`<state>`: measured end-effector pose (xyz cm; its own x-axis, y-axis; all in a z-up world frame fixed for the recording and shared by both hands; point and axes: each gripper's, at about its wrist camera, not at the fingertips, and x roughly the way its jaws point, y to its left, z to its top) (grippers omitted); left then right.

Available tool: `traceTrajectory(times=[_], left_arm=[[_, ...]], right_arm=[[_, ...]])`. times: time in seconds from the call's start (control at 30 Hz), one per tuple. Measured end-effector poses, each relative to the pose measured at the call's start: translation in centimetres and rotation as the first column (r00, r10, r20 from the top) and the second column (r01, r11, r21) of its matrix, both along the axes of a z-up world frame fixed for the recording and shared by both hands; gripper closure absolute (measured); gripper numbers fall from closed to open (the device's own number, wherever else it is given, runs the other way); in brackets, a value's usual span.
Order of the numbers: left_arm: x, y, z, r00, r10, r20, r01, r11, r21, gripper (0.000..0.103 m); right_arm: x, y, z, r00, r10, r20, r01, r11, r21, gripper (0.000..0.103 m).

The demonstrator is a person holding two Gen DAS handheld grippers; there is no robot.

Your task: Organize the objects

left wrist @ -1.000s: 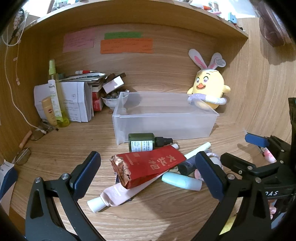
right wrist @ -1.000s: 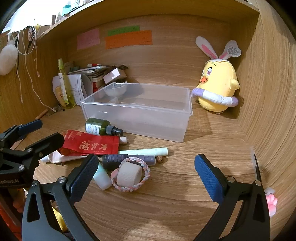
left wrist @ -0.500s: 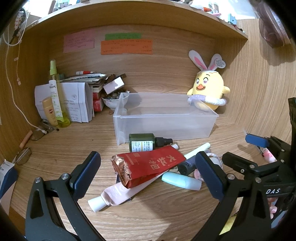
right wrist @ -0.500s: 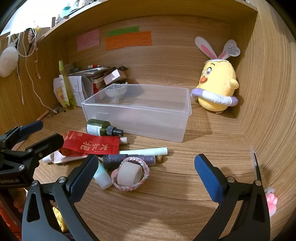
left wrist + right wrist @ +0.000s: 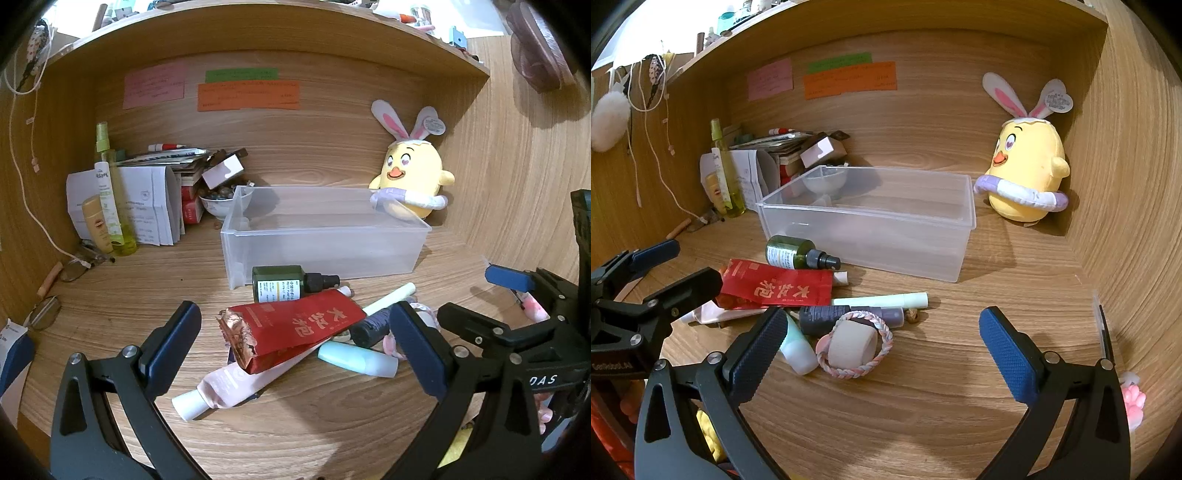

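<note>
Grippers first: your left gripper [image 5: 293,345] hangs with its jaws spread wide and nothing between them, low over the front of the worktop [image 5: 110,306]; your right gripper [image 5: 882,341] is spread just as wide, also holding nothing, off to the right of the left one.

Just ahead of your left fingers lies the heap you are sorting. A pink tube [image 5: 236,380] with a white cap lies nearest the front edge, slanting up to the right. A red foil packet [image 5: 291,330] with a torn, crumpled end rests across it. A mint-coloured tube [image 5: 356,362] lies just right of the packet, touching a dark cylindrical bottle [image 5: 849,315]. In front of that bottle a beige roll [image 5: 852,346] sits inside a pink braided ring [image 5: 886,338]. A long pale-green stick [image 5: 882,300] lies behind the dark bottle. A green spray bottle [image 5: 282,283] lies on its side behind the packet, just in front of the clear plastic bin [image 5: 325,251].

The bin stands open toward the middle of the worktop; you can see nothing inside it. Behind its right end a yellow chick plush [image 5: 1027,177] with rabbit ears sits in the back right corner. At the back left stand a tall yellow-green spray bottle [image 5: 110,192], folded papers [image 5: 147,206] and a small bowl [image 5: 221,201].
</note>
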<state>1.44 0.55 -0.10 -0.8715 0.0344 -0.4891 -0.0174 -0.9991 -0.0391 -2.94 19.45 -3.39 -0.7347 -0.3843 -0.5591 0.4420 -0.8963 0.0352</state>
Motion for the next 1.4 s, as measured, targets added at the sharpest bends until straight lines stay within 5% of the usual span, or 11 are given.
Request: traceTrajectory(times=[1.23,1.4], left_arm=[[-1.0,-2.6,0.4,0.998,-0.057,0.016,0.056,0.996,0.067,0.000],[-1.6,-5.0,1.3,0.998,-0.046,0.051,0.040,0.993,0.112,0.023]], right_arm=[[-1.8,1.8,0.9,1.000,-0.026,0.009,0.026,0.999,-0.046,0.004],[-2.6,1.9,1.2,0.999,-0.019,0.035,0.021,0.998,-0.066,0.021]])
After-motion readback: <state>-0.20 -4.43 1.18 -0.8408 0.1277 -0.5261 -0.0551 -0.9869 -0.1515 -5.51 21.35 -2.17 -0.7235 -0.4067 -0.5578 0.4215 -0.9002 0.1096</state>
